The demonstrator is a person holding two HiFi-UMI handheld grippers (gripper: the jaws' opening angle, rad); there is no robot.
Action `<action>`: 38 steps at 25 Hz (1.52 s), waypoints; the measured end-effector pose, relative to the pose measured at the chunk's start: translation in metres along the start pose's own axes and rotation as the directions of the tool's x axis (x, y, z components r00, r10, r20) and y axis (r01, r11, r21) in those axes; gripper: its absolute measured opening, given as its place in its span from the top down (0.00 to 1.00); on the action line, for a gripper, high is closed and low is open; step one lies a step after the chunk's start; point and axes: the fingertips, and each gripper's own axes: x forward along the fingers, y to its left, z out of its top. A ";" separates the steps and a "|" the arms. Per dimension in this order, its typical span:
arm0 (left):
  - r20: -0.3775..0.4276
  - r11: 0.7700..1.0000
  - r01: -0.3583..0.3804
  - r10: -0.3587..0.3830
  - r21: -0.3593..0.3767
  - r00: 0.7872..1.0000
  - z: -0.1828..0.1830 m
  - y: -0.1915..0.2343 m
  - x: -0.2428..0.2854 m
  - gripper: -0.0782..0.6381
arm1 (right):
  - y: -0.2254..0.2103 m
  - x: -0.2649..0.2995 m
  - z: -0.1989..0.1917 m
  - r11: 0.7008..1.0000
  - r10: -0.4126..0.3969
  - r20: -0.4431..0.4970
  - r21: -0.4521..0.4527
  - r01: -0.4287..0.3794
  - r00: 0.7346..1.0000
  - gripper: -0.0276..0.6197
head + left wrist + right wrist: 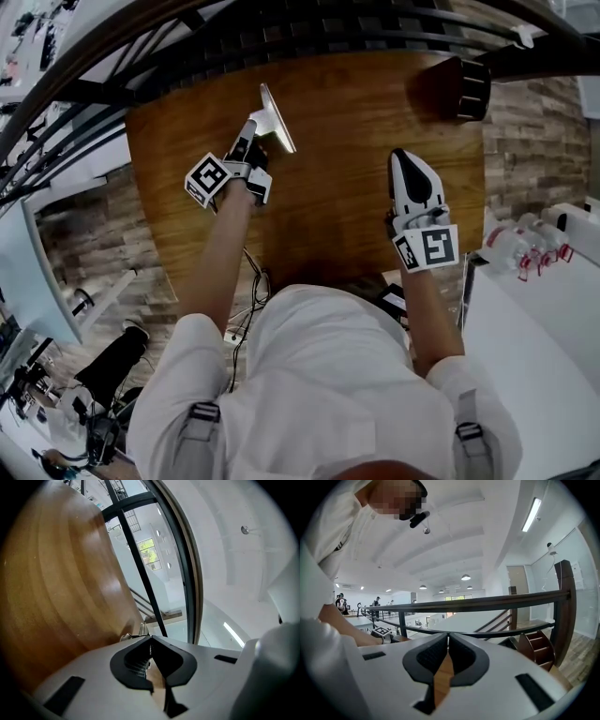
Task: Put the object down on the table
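Past the person's white shirt [328,375], head view shows the left gripper [257,133] holding a flat metal object [278,117] over the table [347,122], long axis running away and rightward. Left gripper view: jaws pinched on its thin edge. Right gripper view: right gripper [447,637] closed, empty.

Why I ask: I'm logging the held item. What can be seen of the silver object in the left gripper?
The silver object looks like a thin, flat, pale metal blade with long straight edges, held tilted over the far left part of the wooden table. The left gripper has its fingers shut on the near end. In the left gripper view only a small metal bit shows past the fingertips. Whether it touches the table cannot be told.
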 end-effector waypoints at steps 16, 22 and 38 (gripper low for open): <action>0.012 0.997 -0.079 0.079 0.017 0.997 -0.003 0.008 0.002 0.86 | -0.002 0.002 0.003 0.999 -0.008 0.004 0.033 0.008 1.000 0.91; 0.008 0.994 -0.094 0.094 0.048 0.996 -0.003 0.011 0.003 0.86 | 0.000 0.001 0.002 0.999 -0.012 0.008 0.049 0.011 1.000 0.91; 0.225 0.896 -0.173 0.085 0.409 0.971 0.041 -0.077 -0.082 0.86 | -0.010 -0.032 0.047 0.996 -0.014 0.104 0.090 0.004 0.994 0.91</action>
